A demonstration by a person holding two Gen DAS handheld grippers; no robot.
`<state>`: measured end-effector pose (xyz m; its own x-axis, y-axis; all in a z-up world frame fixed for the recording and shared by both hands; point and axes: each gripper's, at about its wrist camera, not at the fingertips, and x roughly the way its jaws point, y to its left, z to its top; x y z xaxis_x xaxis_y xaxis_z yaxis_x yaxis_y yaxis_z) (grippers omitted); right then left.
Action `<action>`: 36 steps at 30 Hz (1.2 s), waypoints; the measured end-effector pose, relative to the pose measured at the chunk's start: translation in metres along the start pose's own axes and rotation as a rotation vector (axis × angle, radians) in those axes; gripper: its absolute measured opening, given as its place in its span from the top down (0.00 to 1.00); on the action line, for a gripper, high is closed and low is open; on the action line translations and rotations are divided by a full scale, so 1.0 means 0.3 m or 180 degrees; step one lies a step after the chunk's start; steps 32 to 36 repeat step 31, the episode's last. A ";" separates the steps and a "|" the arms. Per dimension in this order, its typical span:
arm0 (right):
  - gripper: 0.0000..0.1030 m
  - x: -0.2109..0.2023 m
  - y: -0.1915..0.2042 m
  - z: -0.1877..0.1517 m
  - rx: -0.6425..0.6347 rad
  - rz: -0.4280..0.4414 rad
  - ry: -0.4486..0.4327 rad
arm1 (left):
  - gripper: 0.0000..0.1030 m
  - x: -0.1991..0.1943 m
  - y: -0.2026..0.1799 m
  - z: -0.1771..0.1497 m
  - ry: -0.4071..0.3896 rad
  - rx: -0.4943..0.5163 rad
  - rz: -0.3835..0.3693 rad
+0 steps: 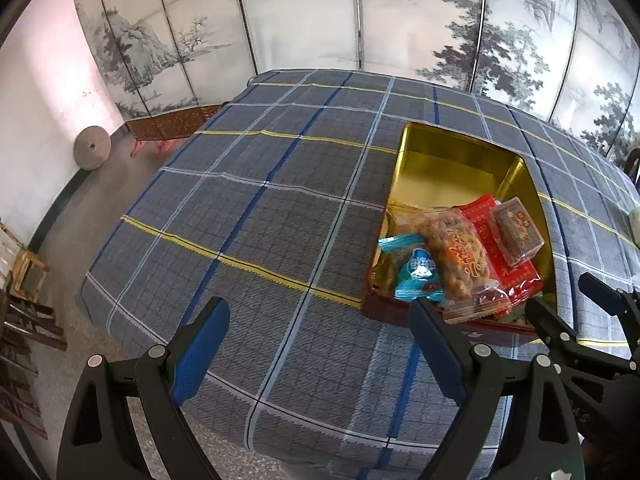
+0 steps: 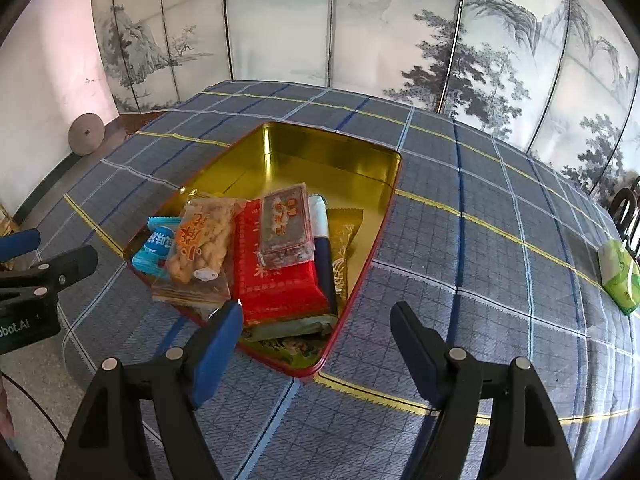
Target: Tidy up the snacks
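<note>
While both grippers are held over the checked tablecloth (image 1: 280, 216), nothing is gripped: the left gripper (image 1: 320, 320) and the right gripper (image 2: 316, 324) are spread apart and empty. Just ahead of the right gripper, to the left one's right, the tin (image 2: 340, 152) is seen, snack packets (image 2: 276, 272) heaped at its near end; lower packets are partly hidden.

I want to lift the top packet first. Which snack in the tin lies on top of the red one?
The small clear-wrapped brown block: it rests on the red packet, while the peanut bag and blue packet lie beside it.
</note>
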<state>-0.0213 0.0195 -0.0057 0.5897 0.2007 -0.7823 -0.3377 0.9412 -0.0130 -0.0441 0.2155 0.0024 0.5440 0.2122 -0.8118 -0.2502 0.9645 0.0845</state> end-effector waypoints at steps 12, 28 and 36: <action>0.24 0.011 0.001 -0.004 -0.0022 0.0027 0.0037 | 0.13 -0.002 -0.025 0.003 -0.0004 0.0050 -0.0015; 0.24 0.017 0.003 -0.013 -0.0016 0.0055 0.0062 | 0.13 -0.001 -0.033 -0.001 0.0000 0.0053 -0.0070; 0.24 0.020 0.003 -0.015 -0.0011 0.0058 0.0071 | 0.13 0.000 -0.032 -0.002 0.0010 0.0050 -0.0090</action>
